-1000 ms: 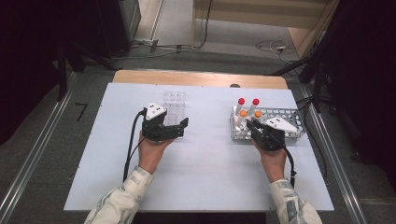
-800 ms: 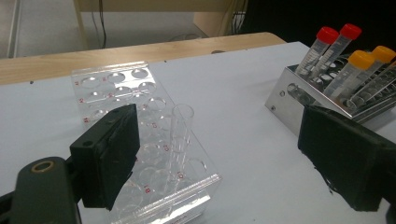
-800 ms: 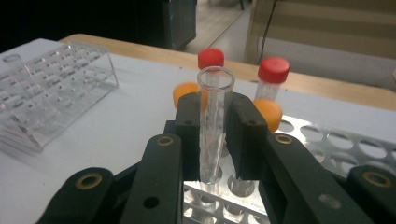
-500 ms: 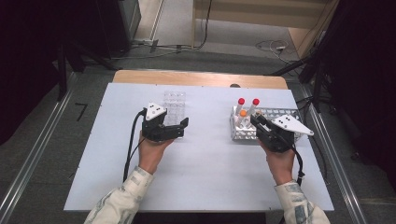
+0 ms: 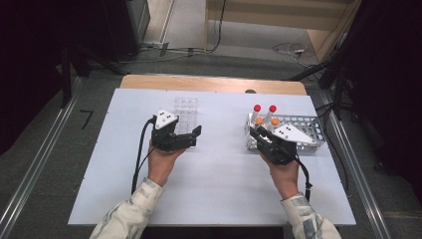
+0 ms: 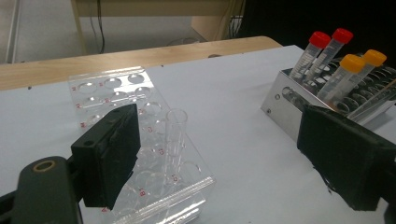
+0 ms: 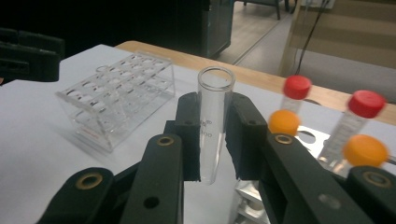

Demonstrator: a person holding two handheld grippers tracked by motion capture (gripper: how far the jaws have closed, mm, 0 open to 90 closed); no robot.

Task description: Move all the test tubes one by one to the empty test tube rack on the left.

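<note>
My right gripper [image 7: 212,135] is shut on a clear, uncapped glass tube [image 7: 215,116], held upright between its pads. In the high view this gripper [image 5: 256,133] hovers at the left end of the metal rack [image 5: 303,130]. That rack holds two red-capped tubes [image 5: 257,108] and two orange-capped tubes [image 5: 274,121]. My left gripper [image 5: 193,137] stands open beside the clear plastic rack [image 5: 186,112]. From its own camera, the left gripper [image 6: 229,158] has wide jaws with nothing between them. One clear tube [image 6: 175,135] stands in the plastic rack [image 6: 140,140].
The white table top [image 5: 219,189] has bare room in front of both hands. A wooden strip [image 5: 214,83] runs along its far edge. Metal rails [image 5: 35,169] flank the table on both sides.
My right gripper has shifted a little over the metal rack's left end and risen slightly, still shut. The left hand has stayed where it was.
</note>
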